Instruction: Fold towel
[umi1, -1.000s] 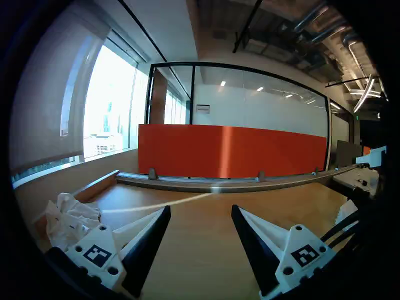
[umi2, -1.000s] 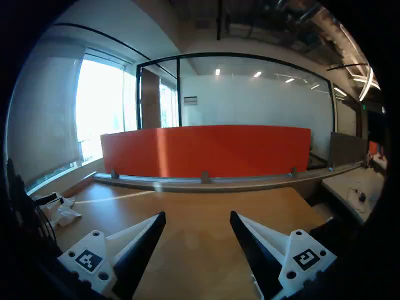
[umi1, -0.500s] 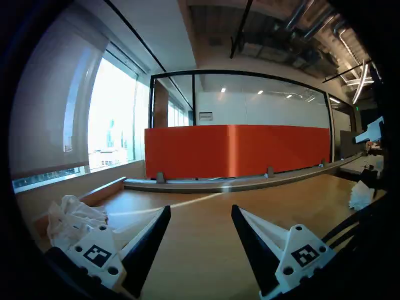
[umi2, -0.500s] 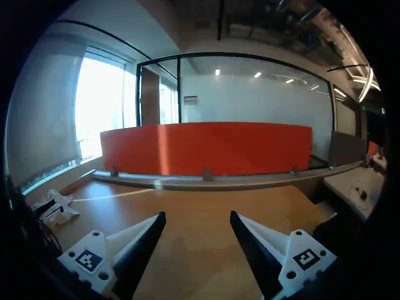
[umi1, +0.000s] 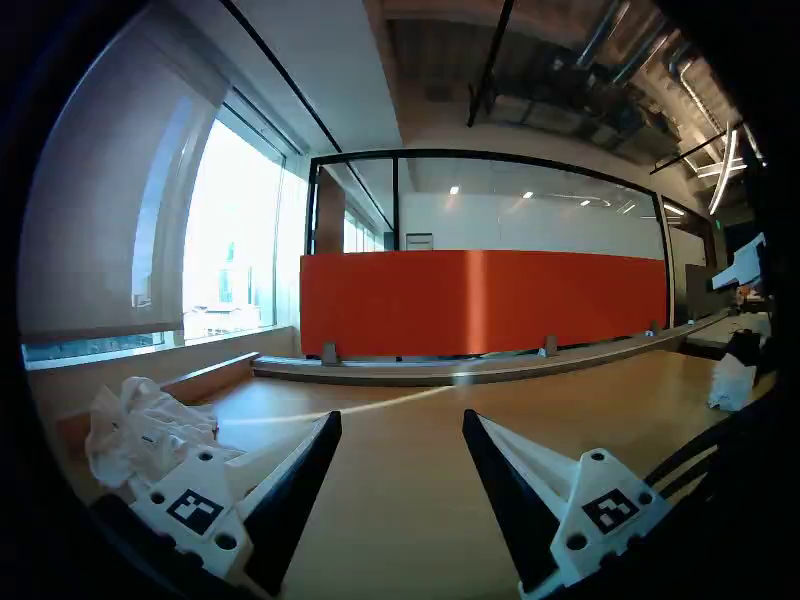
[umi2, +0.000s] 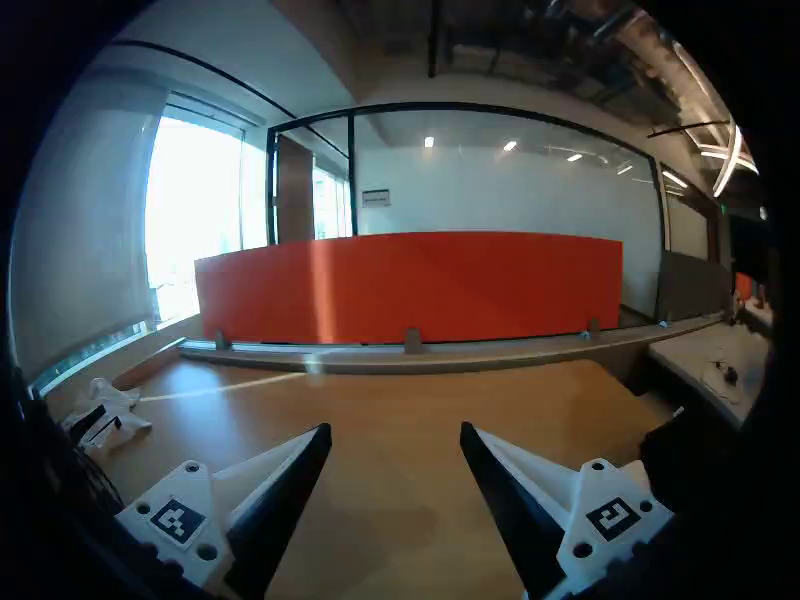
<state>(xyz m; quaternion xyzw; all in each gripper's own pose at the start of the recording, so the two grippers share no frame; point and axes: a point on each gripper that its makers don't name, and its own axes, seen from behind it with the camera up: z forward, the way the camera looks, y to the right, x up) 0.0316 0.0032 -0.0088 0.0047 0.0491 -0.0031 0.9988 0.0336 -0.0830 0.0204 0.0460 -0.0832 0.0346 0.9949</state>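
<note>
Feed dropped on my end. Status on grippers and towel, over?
Left gripper open, empty. Right gripper open, empty. Towel crumpled on table, left of left gripper, not gripped. No obstruction seen.

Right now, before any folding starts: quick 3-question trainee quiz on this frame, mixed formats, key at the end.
1. True or false: the left gripper has its jaws shut on the towel.
2. In the left gripper view, where is the towel? A) crumpled on the table, left of the jaws; B) between the jaws; C) folded flat mid-table.
3. What stands along the table's far edge?
Key: 1 false: the left gripper and the right gripper both have open, empty jaws. 2 A. 3 An orange divider panel.
</note>
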